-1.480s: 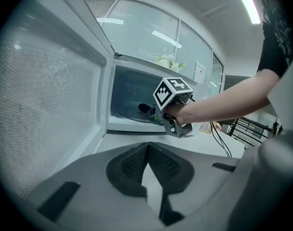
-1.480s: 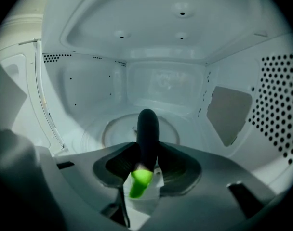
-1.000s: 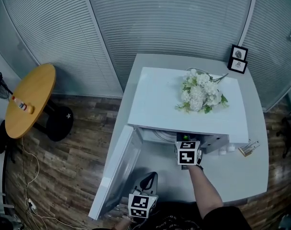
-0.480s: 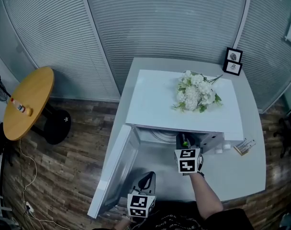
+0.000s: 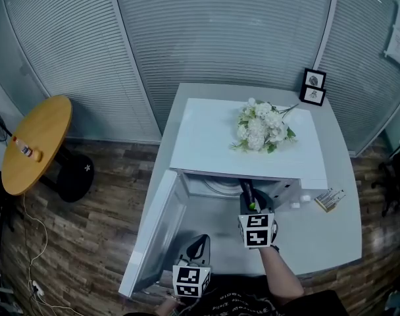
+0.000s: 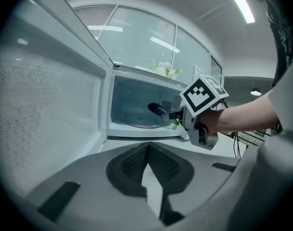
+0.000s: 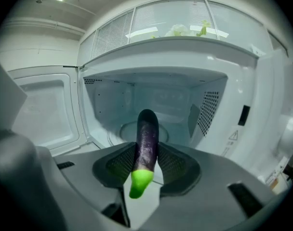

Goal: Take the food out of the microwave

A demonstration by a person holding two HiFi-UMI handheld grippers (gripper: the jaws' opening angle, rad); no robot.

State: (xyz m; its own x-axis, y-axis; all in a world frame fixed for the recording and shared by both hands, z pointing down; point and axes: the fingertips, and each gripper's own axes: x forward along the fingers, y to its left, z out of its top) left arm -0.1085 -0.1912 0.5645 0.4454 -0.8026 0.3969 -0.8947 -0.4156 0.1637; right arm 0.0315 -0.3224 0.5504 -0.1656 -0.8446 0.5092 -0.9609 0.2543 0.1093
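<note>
The white microwave (image 5: 206, 137) stands on a grey table with its door (image 5: 154, 236) swung open to the left. My right gripper (image 7: 146, 150) is shut on a purple eggplant (image 7: 147, 134) with a bright green stem end, held lengthwise between the pads. In the head view the eggplant (image 5: 248, 193) and right gripper (image 5: 252, 206) sit just at the oven's mouth. The glass turntable (image 7: 125, 129) behind is bare. My left gripper (image 6: 147, 146) hangs low in front of the door, jaws together with nothing in them; it sees the right gripper (image 6: 178, 115) with the eggplant (image 6: 158, 109).
A bunch of white flowers (image 5: 259, 127) lies on top of the microwave. Two small picture frames (image 5: 312, 87) stand at the table's far right corner, a small object (image 5: 326, 199) to the oven's right. A round wooden table (image 5: 35, 143) stands on the floor at left.
My right gripper has drawn back from the oven cavity toward the person, carrying the eggplant. The left gripper has stayed where it was.
</note>
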